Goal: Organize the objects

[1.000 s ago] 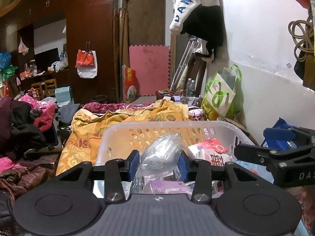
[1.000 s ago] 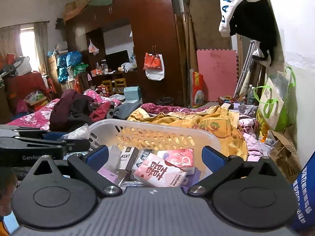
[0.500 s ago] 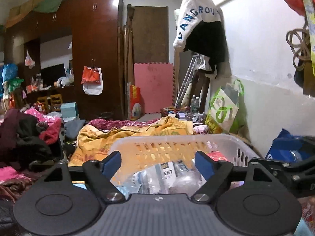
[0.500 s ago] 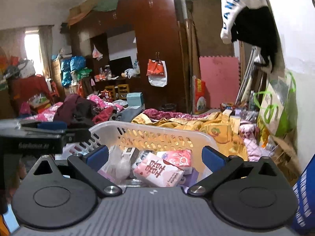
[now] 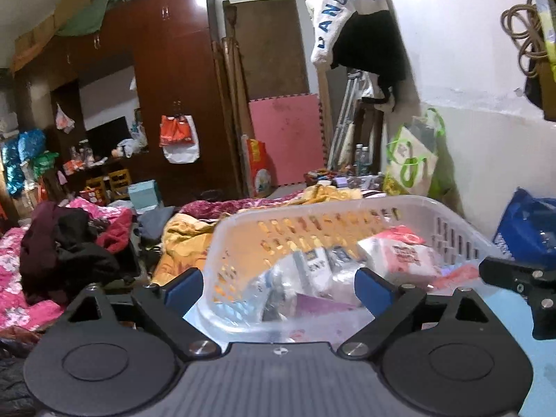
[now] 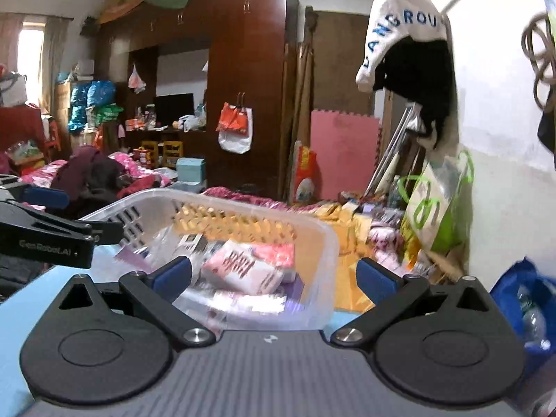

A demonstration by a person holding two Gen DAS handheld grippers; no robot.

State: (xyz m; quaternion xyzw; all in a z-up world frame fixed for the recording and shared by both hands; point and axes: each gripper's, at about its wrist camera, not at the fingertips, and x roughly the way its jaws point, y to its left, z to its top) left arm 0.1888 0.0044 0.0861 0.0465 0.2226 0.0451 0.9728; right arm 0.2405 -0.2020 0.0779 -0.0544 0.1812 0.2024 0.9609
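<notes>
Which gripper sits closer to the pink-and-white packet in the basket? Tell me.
Right, as far as I can judge. The right gripper points almost straight at the pink-and-white packet; the left gripper faces the basket's left side, packet off to its right.

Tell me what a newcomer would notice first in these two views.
First, the translucent white plastic laundry basket, straight ahead of both grippers and piled with packets, among them a white and pink printed pack. The left gripper and right gripper both hang empty before it, jaws wide apart. Behind, a tall dark red-brown wooden wardrobe stands at the back, and a white garment with blue lettering hangs high on the right wall.
</notes>
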